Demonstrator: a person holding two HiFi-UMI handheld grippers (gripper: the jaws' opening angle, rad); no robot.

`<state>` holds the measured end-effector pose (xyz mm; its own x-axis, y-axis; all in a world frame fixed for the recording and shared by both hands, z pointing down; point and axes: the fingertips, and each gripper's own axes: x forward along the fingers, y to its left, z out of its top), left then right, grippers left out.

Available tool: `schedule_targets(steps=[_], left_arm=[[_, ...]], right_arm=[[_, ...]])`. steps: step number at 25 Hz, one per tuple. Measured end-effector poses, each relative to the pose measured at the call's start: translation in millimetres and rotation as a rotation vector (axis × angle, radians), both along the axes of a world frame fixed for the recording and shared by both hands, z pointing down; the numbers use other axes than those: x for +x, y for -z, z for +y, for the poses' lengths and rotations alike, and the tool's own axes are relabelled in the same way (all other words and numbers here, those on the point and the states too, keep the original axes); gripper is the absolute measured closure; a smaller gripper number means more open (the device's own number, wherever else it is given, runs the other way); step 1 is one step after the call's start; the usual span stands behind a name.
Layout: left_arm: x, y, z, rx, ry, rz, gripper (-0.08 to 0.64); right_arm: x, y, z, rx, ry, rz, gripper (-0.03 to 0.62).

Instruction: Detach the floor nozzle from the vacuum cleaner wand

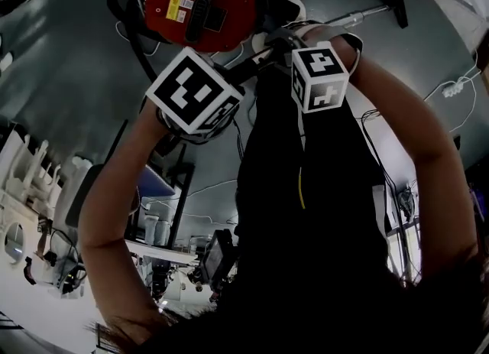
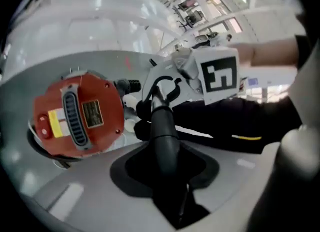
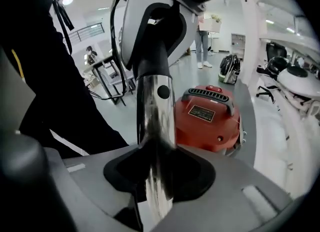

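The red vacuum canister [image 1: 200,4] lies on the grey floor, with its black hose curling beside it. A chrome wand [image 1: 359,16] runs right from my hands to the black floor nozzle [image 1: 397,2], which sits on the wand's end. My left gripper [image 2: 167,176] is shut on the black curved handle tube [image 2: 164,136]. My right gripper [image 3: 157,176] is shut on the chrome wand [image 3: 156,110] just past that handle. In the head view both marker cubes sit close together, left [image 1: 195,89] and right [image 1: 319,77], and they hide the jaws.
A white cable [image 1: 458,85] trails on the floor at right. Desks and chairs [image 1: 164,215] stand at lower left. In the right gripper view a person [image 3: 204,45] stands far off and office chairs [image 3: 272,63] stand at right. My dark trousers [image 1: 306,215] fill the middle.
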<state>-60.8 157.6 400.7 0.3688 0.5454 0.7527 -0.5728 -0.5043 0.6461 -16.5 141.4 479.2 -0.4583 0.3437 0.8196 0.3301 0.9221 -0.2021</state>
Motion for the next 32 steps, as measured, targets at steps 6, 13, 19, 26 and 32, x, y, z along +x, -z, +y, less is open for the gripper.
schedule_targets(steps=[6,13,19,26,32], left_arm=[[-1.0,-5.2,0.1,-0.041,-0.001,-0.065,0.437],[-8.7,-20.4,-6.3,0.130,-0.107,-0.095,0.443],[-12.6,-17.8,5.2,0.129,-0.142,-0.089,0.443],[-8.0,-12.5,20.8,0.156,-0.148,-0.105,0.443],[-3.2,-11.7,21.3,0.176,-0.183,-0.116,0.442]], right_arm=[[2.4,-16.5,-0.6,-0.007,0.017,0.167,0.453],[-3.5,-19.0,5.9,-0.158,0.111,0.008,0.449],[-6.4,-1.1,-4.2,-0.045,-0.059,-0.159,0.398],[-5.1,27.0,8.7,0.000,-0.019,-0.217,0.400],[-12.7,32.5,15.5,0.030,0.042,-0.225,0.417]])
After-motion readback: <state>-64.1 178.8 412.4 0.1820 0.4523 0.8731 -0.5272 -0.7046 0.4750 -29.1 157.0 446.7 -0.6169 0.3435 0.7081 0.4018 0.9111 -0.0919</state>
